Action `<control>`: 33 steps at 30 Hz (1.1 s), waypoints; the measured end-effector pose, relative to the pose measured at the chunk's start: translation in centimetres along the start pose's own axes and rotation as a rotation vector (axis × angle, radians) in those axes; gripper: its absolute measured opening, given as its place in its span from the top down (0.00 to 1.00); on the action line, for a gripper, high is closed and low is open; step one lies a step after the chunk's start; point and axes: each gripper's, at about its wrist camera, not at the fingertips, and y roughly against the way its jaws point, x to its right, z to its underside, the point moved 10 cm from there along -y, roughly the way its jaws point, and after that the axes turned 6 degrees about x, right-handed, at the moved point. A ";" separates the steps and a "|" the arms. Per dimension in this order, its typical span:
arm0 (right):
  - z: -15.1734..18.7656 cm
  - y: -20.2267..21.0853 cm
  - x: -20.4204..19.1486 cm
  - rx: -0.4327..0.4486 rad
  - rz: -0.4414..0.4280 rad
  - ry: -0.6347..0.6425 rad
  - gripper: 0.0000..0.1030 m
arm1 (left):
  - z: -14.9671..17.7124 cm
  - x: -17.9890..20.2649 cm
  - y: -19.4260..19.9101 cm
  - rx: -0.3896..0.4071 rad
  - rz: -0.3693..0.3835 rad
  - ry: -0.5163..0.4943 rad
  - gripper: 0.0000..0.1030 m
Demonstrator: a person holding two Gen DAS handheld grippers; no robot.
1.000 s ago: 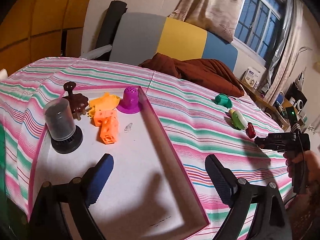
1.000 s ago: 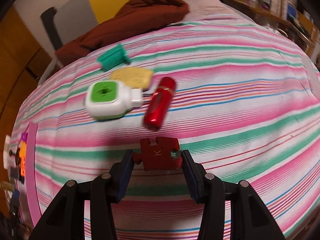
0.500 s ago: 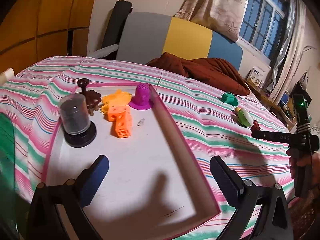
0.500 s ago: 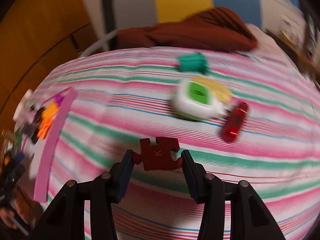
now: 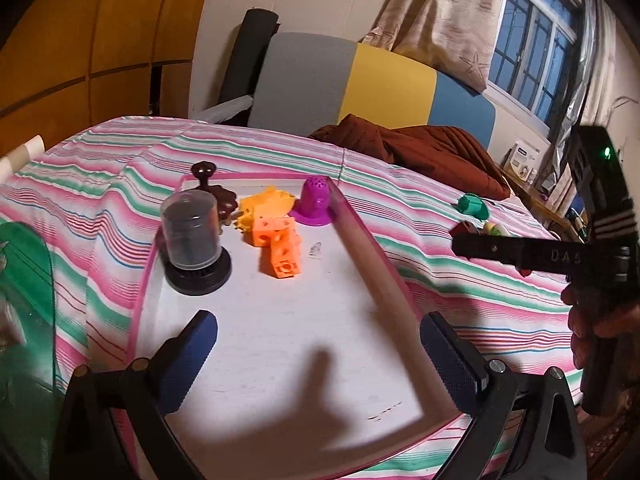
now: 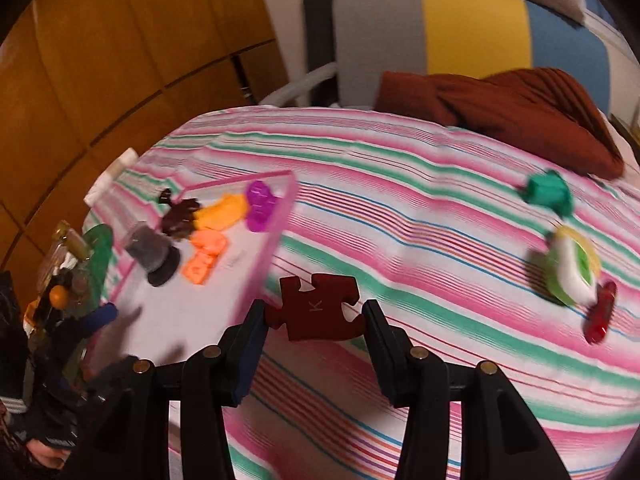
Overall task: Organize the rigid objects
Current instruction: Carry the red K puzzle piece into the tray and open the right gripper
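My right gripper [image 6: 315, 314] is shut on a dark red jigsaw piece [image 6: 318, 307] and holds it above the striped bed, just right of the pink-rimmed white tray [image 6: 276, 236]. My left gripper [image 5: 318, 354] is open and empty over the tray's [image 5: 360, 240] near half. In the tray stand a clear cup on a black base [image 5: 192, 240], a brown piece [image 5: 220, 196], orange blocks [image 5: 278, 248], a yellow piece [image 5: 268, 204] and a purple dome [image 5: 316, 200]. On the bed lie a teal piece [image 6: 548, 192], a green-and-white plug [image 6: 572, 272] and a red tube [image 6: 600, 312].
A brown blanket [image 6: 500, 108] lies at the bed's far end before a grey, yellow and blue headboard [image 5: 360, 80]. A green glass item [image 5: 24, 292] sits left of the tray. The right gripper's body [image 5: 560, 256] shows at right in the left wrist view.
My right gripper has swung left with the jigsaw piece, from over the loose items toward the tray. My left gripper has drawn back a little; the tray looks farther away.
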 end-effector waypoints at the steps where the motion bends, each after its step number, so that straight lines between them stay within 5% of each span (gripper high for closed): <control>1: -0.2 -0.2 -0.6 0.000 -0.005 0.011 0.53 | 0.0 -0.2 0.1 0.005 -0.009 -0.002 0.01; 14: -2.0 -4.4 -8.4 -0.073 -0.048 0.212 0.53 | -0.1 -3.1 1.0 0.019 -0.049 0.025 0.01; 21: -1.7 -6.9 -8.7 -0.130 0.019 0.350 0.53 | 0.1 -3.8 1.3 0.017 -0.057 0.034 0.01; 33: -1.6 -9.5 -8.1 -0.158 0.048 0.404 0.53 | 0.3 -3.9 1.3 0.007 -0.054 0.043 0.01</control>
